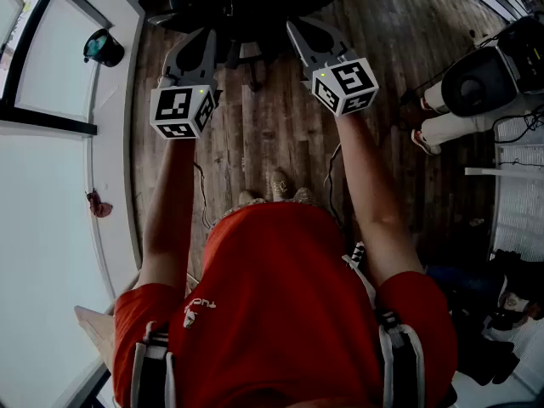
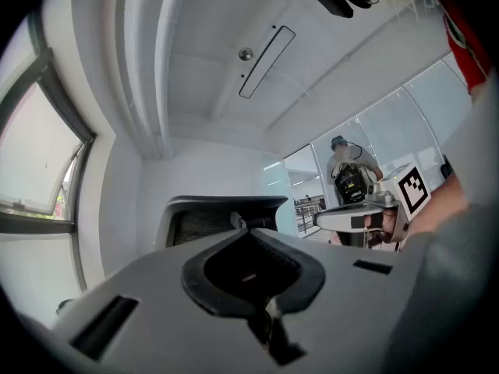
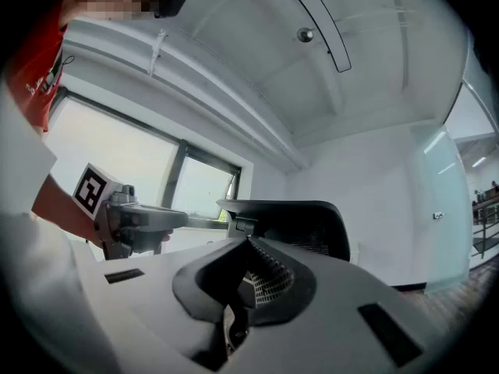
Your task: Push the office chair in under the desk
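Left gripper [image 1: 202, 42]: its jaws are pressed together with nothing between them. It is held level and points at the far chair back.
Right gripper [image 1: 299, 32]: its jaws are likewise closed and empty. It is level, to the right of the other gripper and well apart from it.
Office chair [image 1: 245, 5]: it stands at the far end of the wooden floor [image 1: 263, 134], straight ahead of the person. Its black mesh back rises just beyond both sets of tips.
Contact: the tips overlap the chair's dark shape in the head view. No view shows whether they touch it.
Desk: no desk edge is clearly seen over or beside the chair. A white surface [image 1: 51, 228] runs along the left.
Done so far: both grippers are lined up on the chair back, side by side.
Left to do: by my judgement nearly everything, namely the push itself until the seat sits under the desk.
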Available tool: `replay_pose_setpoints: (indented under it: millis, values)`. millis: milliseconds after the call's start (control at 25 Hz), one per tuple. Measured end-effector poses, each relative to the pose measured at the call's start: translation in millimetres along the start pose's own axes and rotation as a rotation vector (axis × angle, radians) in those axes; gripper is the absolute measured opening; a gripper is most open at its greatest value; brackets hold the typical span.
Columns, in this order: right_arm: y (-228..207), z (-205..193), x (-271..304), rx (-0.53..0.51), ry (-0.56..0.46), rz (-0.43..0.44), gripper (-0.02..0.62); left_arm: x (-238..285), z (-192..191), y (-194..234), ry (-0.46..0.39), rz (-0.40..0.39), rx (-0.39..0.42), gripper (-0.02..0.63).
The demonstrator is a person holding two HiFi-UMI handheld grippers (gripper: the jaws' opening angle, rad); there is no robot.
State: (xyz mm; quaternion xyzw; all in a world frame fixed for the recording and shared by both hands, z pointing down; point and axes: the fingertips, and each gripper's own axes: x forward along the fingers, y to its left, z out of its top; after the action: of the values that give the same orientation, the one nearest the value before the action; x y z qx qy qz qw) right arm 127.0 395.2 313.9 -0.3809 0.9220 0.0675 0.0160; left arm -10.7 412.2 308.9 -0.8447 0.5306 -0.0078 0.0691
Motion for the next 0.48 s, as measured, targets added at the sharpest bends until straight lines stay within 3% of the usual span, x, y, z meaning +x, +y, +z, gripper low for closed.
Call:
replay_pose_setpoints:
  millis: [280,480]
  values:
    - [-5.6,1.7,3.1,-0.004,-0.015,0.034,0.026,8.2,-1.2,0.5,0.003,0.009,0.005,0.009]
    - [-16.5,-3.3,6.4,-0.063,0.017,0.046,0.028,14.4,-3.5,4.8,0.033,0.023,0.037,0.011]
